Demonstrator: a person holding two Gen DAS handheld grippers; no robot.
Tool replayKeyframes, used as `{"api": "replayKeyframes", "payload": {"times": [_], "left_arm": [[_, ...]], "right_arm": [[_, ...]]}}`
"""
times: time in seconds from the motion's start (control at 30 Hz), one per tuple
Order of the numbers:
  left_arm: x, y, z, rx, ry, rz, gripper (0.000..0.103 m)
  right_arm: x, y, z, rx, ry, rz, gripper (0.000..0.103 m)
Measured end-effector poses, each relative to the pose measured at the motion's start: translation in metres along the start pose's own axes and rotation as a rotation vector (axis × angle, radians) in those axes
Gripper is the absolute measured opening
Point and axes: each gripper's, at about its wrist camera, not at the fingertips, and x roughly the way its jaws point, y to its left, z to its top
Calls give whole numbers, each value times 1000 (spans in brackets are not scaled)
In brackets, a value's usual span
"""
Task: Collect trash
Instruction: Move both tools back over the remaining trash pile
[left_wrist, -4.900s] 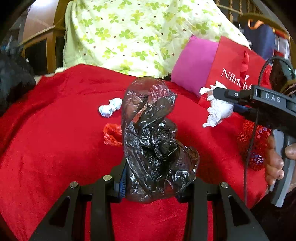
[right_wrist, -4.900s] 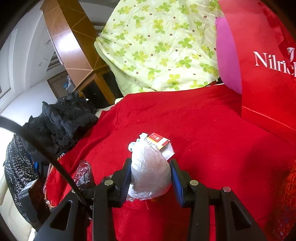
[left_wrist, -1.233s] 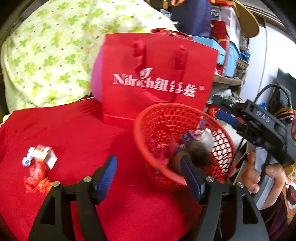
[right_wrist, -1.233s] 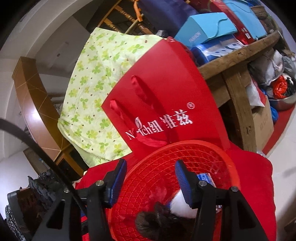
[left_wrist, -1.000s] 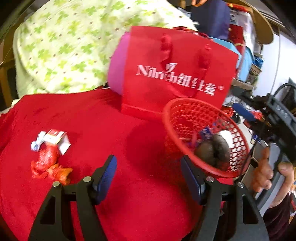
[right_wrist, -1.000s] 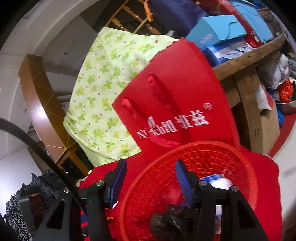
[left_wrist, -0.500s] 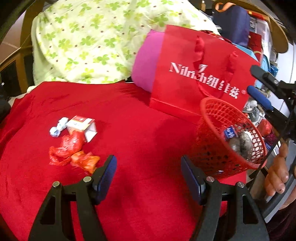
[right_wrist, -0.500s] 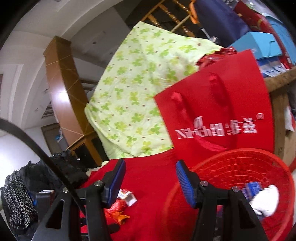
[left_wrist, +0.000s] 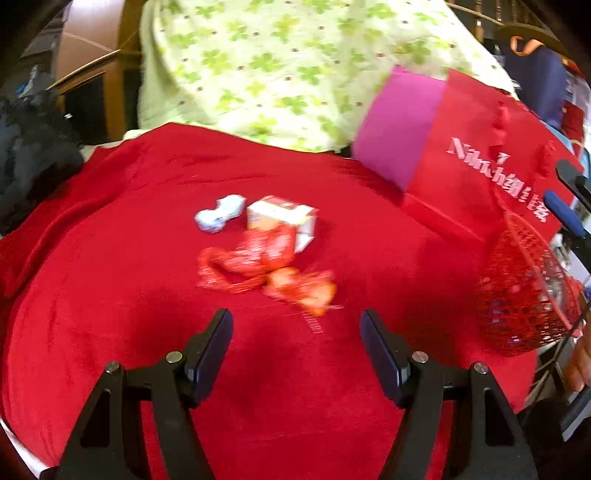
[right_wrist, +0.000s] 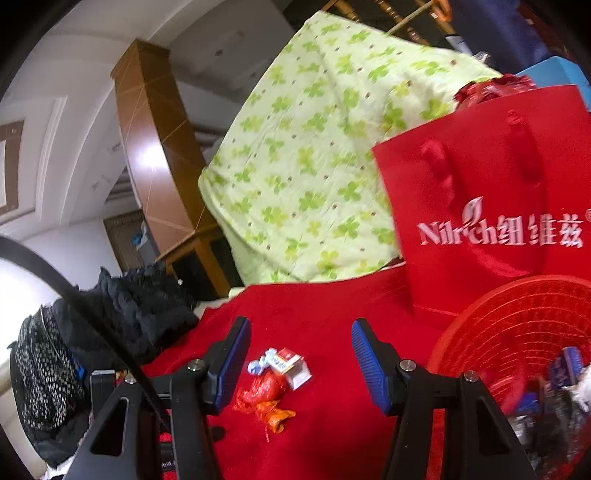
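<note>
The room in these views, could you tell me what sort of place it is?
Probably a lived-in bedroom or storage room at home: a red blanket spread over a bed-like surface, a clover-print quilt heaped behind it, dark clothes piled alongside.

Bright, even daylight. Left view motion-smeared: wrappers (left_wrist: 266, 264) and basket (left_wrist: 524, 291) blurred. Right view sharper; glare on wood panel (right_wrist: 151, 158). Fisheye bending, black corners.

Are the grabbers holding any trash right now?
No. The left gripper and right gripper are both open with nothing between their fingers. The wrappers and small box lie on the red blanket.
</note>
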Motion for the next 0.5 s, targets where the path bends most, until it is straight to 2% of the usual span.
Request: {"api": "replayKeyframes", "payload": {"times": [0.33,0.5], "left_arm": [[14,70,-22,-84,30,82,72],[23,90,-32,-94,39,104,72]], "right_arm": [[69,32,-34,-53,227,32,62],[117,48,-63,-115,390,37,62]]}}
